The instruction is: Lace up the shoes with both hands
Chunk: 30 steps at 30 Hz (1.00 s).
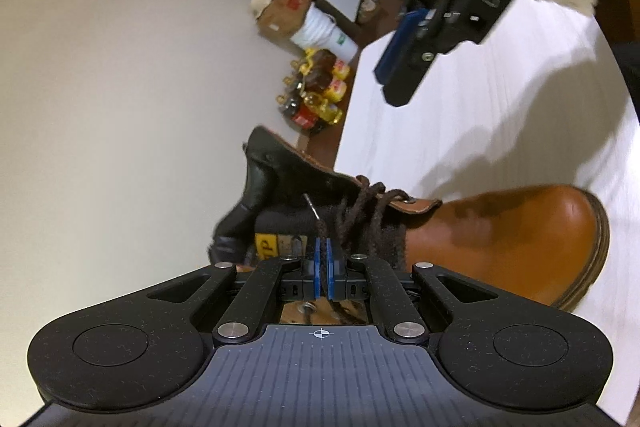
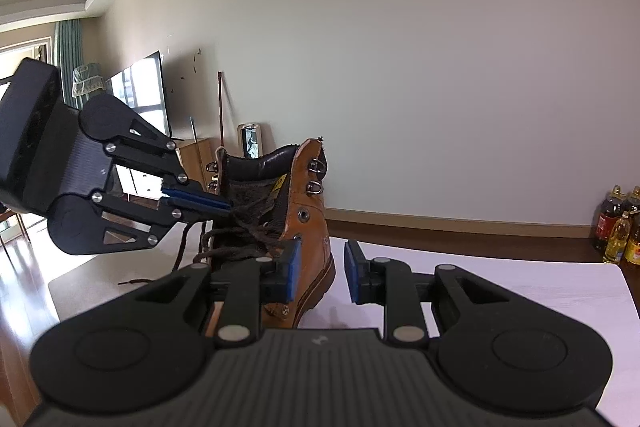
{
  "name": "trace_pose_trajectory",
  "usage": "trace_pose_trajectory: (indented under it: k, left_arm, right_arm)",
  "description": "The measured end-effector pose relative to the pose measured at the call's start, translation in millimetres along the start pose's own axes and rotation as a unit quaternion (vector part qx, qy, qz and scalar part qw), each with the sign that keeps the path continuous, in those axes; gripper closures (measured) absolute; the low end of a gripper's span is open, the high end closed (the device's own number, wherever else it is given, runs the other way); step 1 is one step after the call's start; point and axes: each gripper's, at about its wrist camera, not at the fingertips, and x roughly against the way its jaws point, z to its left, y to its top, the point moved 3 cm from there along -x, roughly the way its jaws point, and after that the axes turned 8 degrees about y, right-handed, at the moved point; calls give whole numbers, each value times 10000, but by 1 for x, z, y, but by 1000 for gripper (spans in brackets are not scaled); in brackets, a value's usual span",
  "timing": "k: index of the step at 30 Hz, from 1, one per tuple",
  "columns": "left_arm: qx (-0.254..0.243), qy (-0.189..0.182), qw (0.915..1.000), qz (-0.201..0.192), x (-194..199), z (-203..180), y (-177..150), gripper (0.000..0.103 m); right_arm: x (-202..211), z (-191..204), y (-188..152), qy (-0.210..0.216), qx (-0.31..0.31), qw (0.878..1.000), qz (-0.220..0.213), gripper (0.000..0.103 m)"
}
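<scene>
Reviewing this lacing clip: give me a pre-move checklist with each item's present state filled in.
1. Left hand-held gripper shut on the dark lace: ok, blue pads pinch a strand above the tongue.
2. Right hand-held gripper free to take the lace: ok, jaws apart, nothing between them.
3. Boot upright on the white table: ok.
4. Upper D-ring eyelets unlaced: ok, both rings empty.
5. Loose lace end reachable: cannot tell, it hangs off the boot's far side.
</scene>
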Motion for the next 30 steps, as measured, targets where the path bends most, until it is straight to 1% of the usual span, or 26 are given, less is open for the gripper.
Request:
trace_pose_trajectory:
  k: [3, 4, 7, 9, 10, 11, 21, 24, 30]
  left_arm:
    - [-227, 54, 9997, 61, 0, 3, 0, 99]
    - [-444, 57, 9989, 120, -3, 0, 2, 99]
    - [-789, 18, 9967, 166, -9, -7, 6, 99]
    - [-1031, 5, 9945, 184, -14, -12, 8, 99]
    - [-1276, -2, 9916, 211, -19, -16, 11, 99]
    - [-1372, -5, 9903, 213, -21, -17, 12, 99]
    - [-2021, -48, 9789, 291, -39, -25, 17, 99]
    - [-2039, -90, 9787, 229, -40, -25, 20, 99]
    - [-2237, -38, 9746, 118, -43, -29, 22, 99]
  right_arm:
    - [-2, -6, 0, 57, -32, 10000, -43, 75]
    - [-2, -8, -1, 72, -58, 9999, -60, 75]
    - [-5, -15, -2, 133, -150, 9997, -113, 75]
    - [-6, -17, -3, 185, -192, 9995, -147, 75]
    - [-6, -18, -3, 202, -195, 9995, -155, 74]
    - [-6, -18, -3, 219, -200, 9994, -166, 73]
    - [-5, -28, -6, 285, -257, 9989, -256, 73]
    - [-6, -29, -6, 297, -281, 9988, -279, 72]
    - [-5, -28, -5, 298, -273, 9988, -268, 71]
